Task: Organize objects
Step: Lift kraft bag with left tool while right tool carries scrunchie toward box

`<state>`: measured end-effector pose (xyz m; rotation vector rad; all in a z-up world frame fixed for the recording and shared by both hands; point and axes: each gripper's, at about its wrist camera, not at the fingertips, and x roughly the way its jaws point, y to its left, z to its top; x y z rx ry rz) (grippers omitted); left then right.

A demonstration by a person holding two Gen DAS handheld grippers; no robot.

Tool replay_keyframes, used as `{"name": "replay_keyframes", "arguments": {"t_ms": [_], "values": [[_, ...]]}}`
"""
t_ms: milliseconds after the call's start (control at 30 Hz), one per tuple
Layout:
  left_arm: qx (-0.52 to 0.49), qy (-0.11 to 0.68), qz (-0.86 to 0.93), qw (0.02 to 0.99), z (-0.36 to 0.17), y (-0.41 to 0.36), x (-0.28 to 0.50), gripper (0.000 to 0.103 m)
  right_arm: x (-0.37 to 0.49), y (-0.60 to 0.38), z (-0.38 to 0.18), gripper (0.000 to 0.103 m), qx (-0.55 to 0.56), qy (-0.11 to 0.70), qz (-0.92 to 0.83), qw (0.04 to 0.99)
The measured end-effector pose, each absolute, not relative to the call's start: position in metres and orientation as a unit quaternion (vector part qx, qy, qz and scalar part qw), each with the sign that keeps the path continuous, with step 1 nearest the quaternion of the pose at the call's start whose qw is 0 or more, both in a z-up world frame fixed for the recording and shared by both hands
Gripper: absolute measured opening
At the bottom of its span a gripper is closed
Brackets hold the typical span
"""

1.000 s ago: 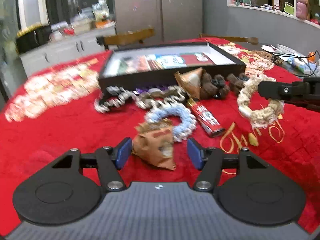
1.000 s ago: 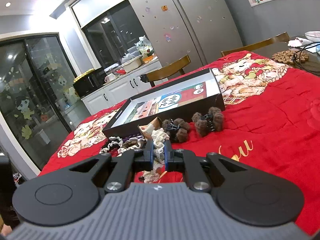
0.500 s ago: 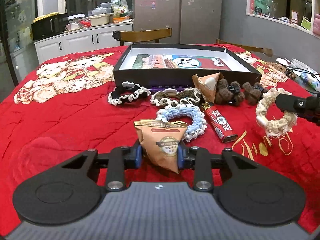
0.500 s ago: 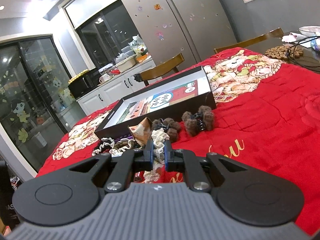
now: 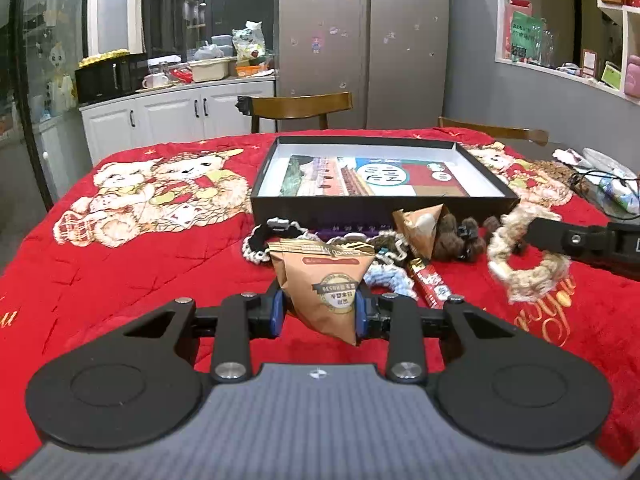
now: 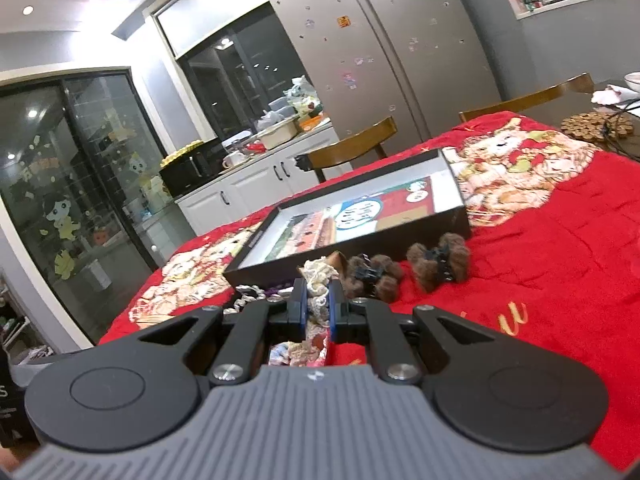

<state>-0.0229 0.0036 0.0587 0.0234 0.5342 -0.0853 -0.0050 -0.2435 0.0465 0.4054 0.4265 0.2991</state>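
Above red cloth (image 5: 140, 272), left gripper (image 5: 319, 311) pinching tan packet (image 5: 324, 284), label unreadable, right gripper (image 6: 318, 304) clamping cream scrunchie (image 6: 318, 280).

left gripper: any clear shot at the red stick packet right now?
Probably not yet. The left gripper is shut on the brown triangular pouch, so its jaws are occupied. The red stick packet itself lies exposed on the red cloth, just right of the pouch; after dropping the pouch, access looks free.

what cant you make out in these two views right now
- Brown packet, left wrist view: label print too small to read.
- Purple item, left wrist view: mostly hidden by the scrunchies in front of the black box.
- Cream scrunchie, right wrist view: lower part hidden by the right gripper and its jaws.
- Cabled things, left wrist view: cut off by the edge.
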Motion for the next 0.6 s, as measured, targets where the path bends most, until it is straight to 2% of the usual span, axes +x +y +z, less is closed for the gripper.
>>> {"name": "replay_keyframes", "arguments": {"t_ms": [400, 600], "values": [[0.004, 0.206, -0.064, 0.976, 0.108, 0.011, -0.025, 0.038, -0.001, -0.219, 0.114, 0.012, 0.15, 0.149, 0.171, 0.962], [-0.007, 0.189, -0.054, 0.98, 0.132, 0.024, 0.005, 0.038, 0.031, -0.211, 0.138, 0.012, 0.146, 0.136, 0.186, 0.962]]}}
